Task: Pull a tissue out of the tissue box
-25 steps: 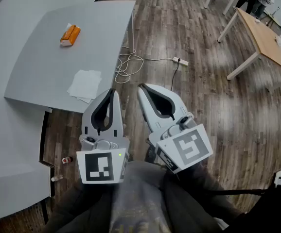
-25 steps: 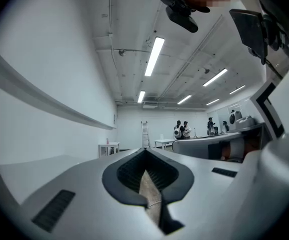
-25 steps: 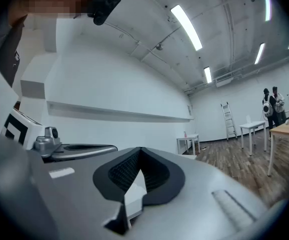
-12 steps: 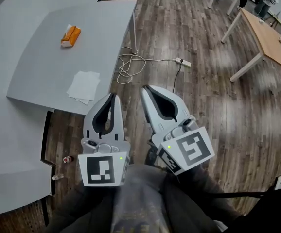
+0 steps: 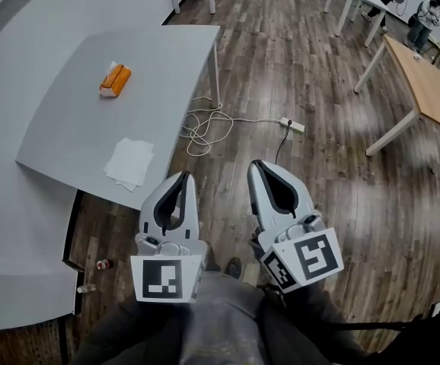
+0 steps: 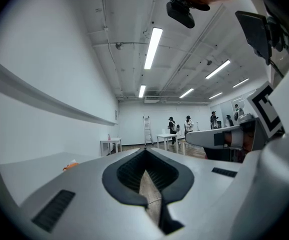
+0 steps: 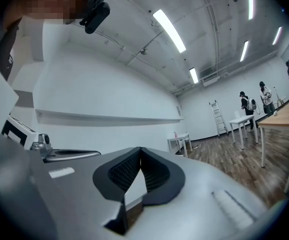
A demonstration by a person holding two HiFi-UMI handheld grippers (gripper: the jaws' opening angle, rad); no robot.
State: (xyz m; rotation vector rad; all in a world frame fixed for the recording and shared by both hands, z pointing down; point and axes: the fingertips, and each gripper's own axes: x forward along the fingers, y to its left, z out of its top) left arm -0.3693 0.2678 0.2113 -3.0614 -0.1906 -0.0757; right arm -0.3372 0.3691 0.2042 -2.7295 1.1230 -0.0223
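The orange tissue box [image 5: 114, 80] stands far back on the grey table [image 5: 68, 128], with a white tissue poking from its top. It also shows as a small orange shape in the left gripper view [image 6: 70, 166]. My left gripper [image 5: 182, 177] and right gripper [image 5: 259, 166] hang side by side over the wooden floor, well short of the table's near edge. Both point level. Each has its jaws shut with nothing between them, as its own view shows for the left gripper [image 6: 145, 152] and the right gripper [image 7: 140, 150].
Loose white tissues [image 5: 129, 163] lie near the table's front edge. A white cable [image 5: 205, 128] and power strip [image 5: 292, 125] lie on the floor beyond the grippers. A wooden table [image 5: 433, 90] stands at right, with people far back. A curved grey desk [image 5: 7, 265] is at the left.
Both grippers sit lower in the head view, farther from the table edge, and the right one has turned more parallel to the left. Both stayed shut and empty.
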